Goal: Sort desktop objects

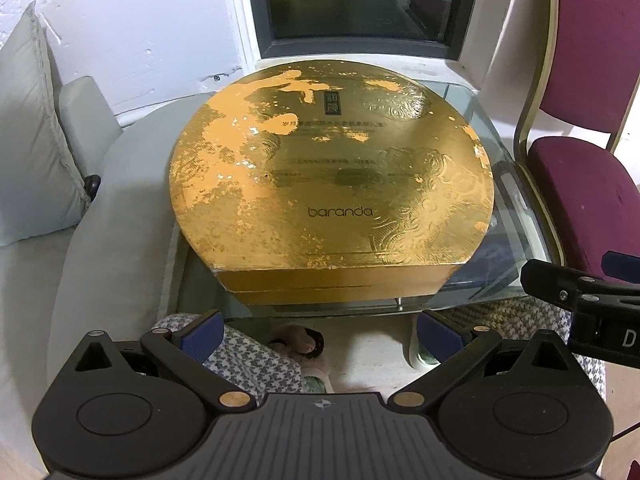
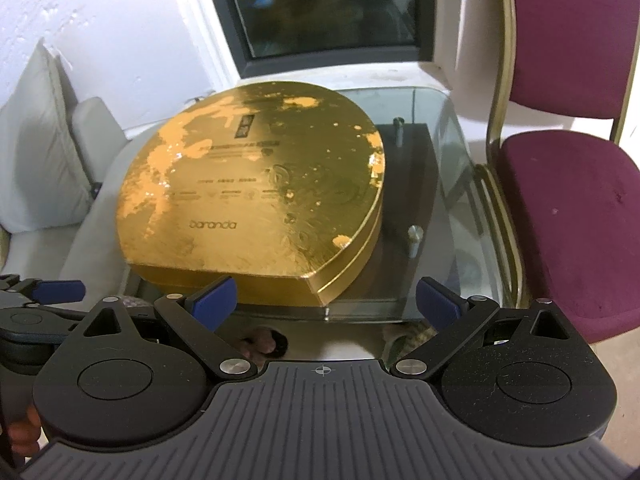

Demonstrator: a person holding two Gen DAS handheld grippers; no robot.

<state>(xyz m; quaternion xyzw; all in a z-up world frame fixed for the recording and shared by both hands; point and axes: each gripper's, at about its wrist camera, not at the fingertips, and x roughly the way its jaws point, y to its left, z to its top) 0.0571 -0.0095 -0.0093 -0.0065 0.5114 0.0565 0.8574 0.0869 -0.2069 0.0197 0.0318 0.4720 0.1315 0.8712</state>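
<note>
Both grippers [image 1: 320, 334] [image 2: 325, 304] gape before closed gold box [image 1: 332, 184] on glass table [image 2: 448, 200].

Home living room (small), grey sofa [image 1: 36, 152], glass table [image 2: 452, 184]

The small printed lines on the gold box [image 1: 332, 168] lid are too blurred to be read; only "baranda" can be made out. The glass table [image 2: 444, 184] is largely covered by the box. The maroon chair [image 2: 568, 184] is cut off by the frame edge. The right gripper [image 1: 592, 304] is seen only partly in the left wrist view.
</note>
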